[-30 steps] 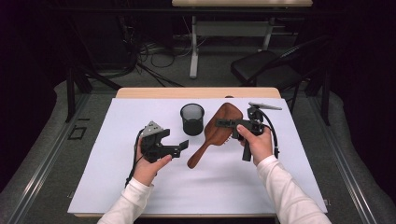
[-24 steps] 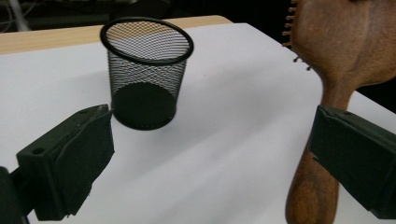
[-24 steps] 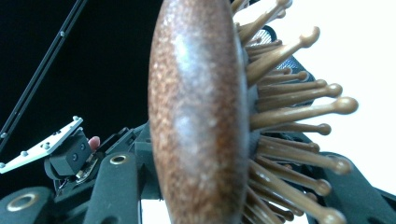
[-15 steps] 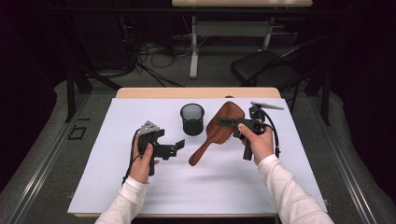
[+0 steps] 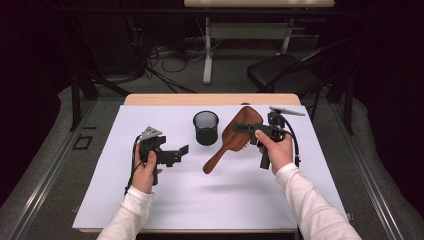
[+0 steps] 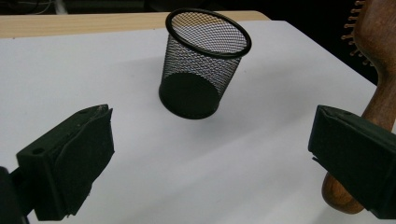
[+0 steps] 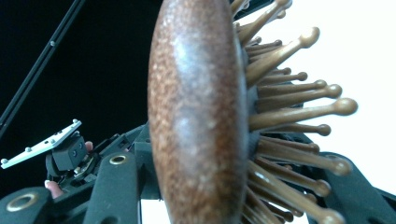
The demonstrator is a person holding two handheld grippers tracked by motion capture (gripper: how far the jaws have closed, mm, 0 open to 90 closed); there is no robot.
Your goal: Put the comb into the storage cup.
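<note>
From above, your right hand-held gripper (image 5: 246, 128) clamps the wooden hairbrush (image 5: 235, 137) by its head beside the mesh cup (image 5: 206, 127) on the desk (image 5: 200, 200). Your left hand-held gripper (image 6: 210, 154) has just spread wide, empty, facing the cup (image 6: 203, 63). In the right gripper view, the brush (image 7: 201, 116) sits clenched; dropping it in the cup likely remains.

Brown hairbrush (image 5: 235, 137), black mesh cup (image 5: 206, 127)

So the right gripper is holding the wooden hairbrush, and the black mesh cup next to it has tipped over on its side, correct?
Not quite. The black mesh cup stands upright on the white sheet, its open rim on top, as the left gripper view shows. The rest holds: the right gripper is clamped on the wooden hairbrush.
</note>
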